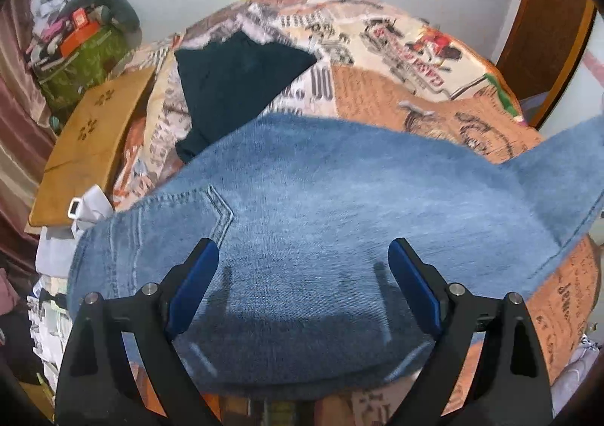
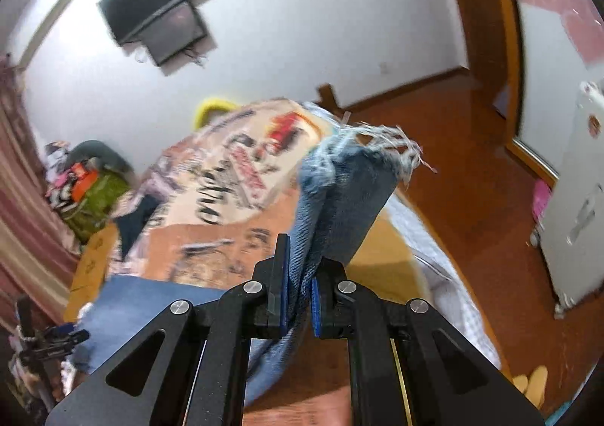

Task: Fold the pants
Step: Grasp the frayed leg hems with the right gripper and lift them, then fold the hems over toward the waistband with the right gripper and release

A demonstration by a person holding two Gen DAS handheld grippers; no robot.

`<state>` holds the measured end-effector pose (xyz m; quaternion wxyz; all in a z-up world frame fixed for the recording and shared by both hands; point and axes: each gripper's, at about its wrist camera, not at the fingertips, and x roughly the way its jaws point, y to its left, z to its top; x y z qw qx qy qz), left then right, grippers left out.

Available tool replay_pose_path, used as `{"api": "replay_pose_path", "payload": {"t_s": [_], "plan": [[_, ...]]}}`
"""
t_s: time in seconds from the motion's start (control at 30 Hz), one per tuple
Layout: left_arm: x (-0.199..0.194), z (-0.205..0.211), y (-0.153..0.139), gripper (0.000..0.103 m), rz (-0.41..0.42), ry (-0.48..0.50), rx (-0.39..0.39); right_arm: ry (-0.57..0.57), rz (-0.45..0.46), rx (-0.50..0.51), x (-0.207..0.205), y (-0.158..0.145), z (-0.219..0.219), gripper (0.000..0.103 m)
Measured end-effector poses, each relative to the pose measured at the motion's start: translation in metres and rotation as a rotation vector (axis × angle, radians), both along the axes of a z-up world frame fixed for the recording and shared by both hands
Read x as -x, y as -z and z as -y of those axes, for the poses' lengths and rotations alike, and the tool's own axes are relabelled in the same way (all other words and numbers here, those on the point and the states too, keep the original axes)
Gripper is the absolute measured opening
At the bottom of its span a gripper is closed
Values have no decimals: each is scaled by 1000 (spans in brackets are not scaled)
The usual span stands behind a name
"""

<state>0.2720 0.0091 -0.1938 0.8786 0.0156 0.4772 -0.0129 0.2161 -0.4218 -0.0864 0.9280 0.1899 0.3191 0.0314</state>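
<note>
Blue denim pants (image 1: 321,207) lie spread on the printed bedspread (image 1: 377,48), back pocket seam at the left. My left gripper (image 1: 304,256) is open and hovers just above the denim, fingers apart on either side of the cloth. My right gripper (image 2: 302,275) is shut on the frayed leg end of the pants (image 2: 351,192) and holds it lifted above the bed. The lifted leg also shows at the right edge of the left wrist view (image 1: 566,161).
A dark folded garment (image 1: 234,82) lies on the bed beyond the pants. A wooden board (image 1: 94,146) and a cluttered pile (image 1: 75,44) stand at the left. A wooden floor (image 2: 472,161) and a white cabinet (image 2: 577,199) are on the right.
</note>
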Motion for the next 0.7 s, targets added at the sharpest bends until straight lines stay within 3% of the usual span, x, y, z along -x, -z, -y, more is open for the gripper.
{"api": "replay_pose_path", "payload": {"t_s": [0.23, 0.37, 0.7], "plan": [[21, 6, -38, 92, 115, 31, -6, -152, 92, 23, -10, -32, -61, 8], [26, 6, -43, 92, 126, 33, 12, -245, 120, 49, -19, -39, -104, 8], [31, -9, -41, 92, 112, -1, 55, -502, 56, 75, -35, -6, -209, 8]]}}
